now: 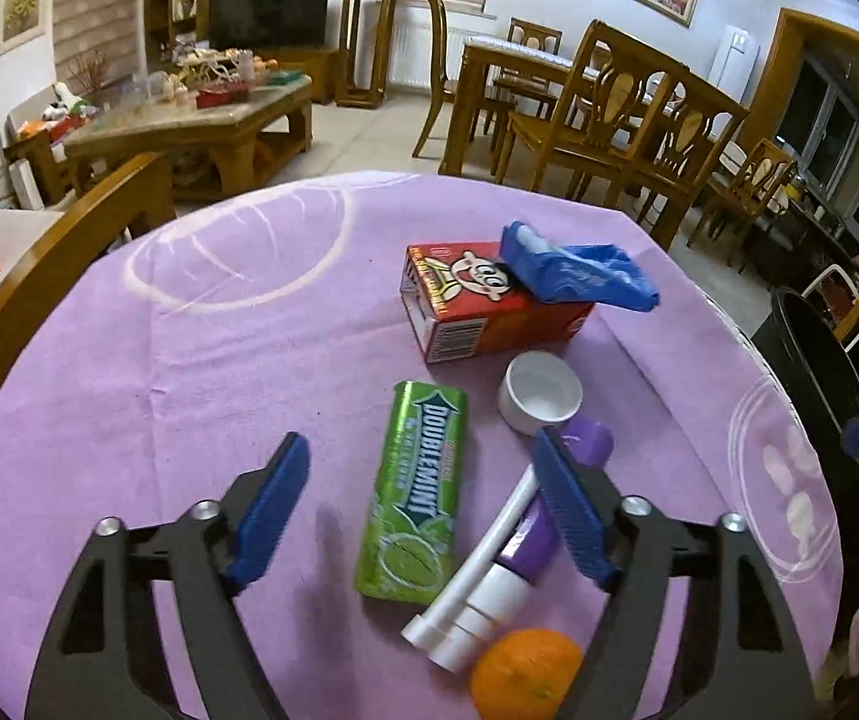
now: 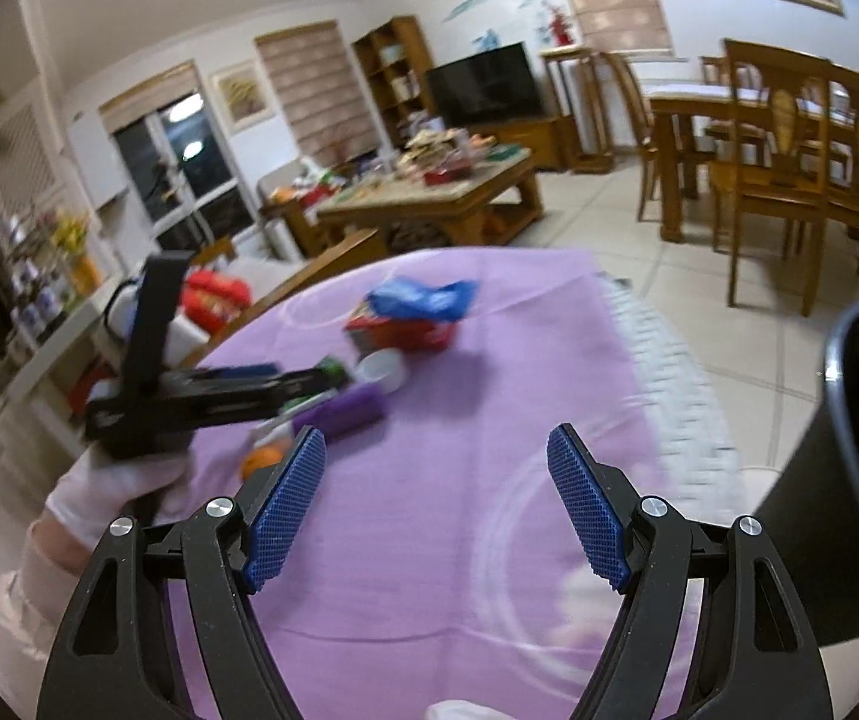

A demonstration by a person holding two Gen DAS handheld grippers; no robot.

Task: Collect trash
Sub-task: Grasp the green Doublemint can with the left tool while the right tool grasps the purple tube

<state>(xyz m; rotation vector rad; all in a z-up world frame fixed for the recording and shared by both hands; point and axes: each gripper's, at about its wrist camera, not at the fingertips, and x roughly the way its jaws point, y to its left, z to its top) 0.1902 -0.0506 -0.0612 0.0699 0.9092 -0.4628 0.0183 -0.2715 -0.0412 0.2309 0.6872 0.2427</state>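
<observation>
- Purple cloth (image 1: 201,360) covers the round work table; beyond it lies a living room with wooden dining chairs, a low coffee table and a dark television.
- Landmark: green gum pack (image 1: 414,492), flat on the cloth, roughly centred between the left gripper (image 1: 423,504) fingers.
- Left gripper: jaws spread, nothing clamped. Right gripper (image 2: 435,510): jaws likewise spread, over bare cloth, empty.
- Trash is clustered right of and beyond the pack: red carton (image 1: 483,306) beyond it, with a crumpled blue wrapper (image 1: 573,270) on top; white cap (image 1: 540,393) just right; purple-and-white tube (image 1: 489,576) touching the pack's near right side; orange (image 1: 525,672) nearest the camera.
- Handling judgement: the pack looks light, stiff and glossy, possibly slippery; grip across its narrow sides. The wrapper looks soft and weightless.
- Black bin (image 2: 849,480) stands off the table's edge, well right of the pack.
</observation>
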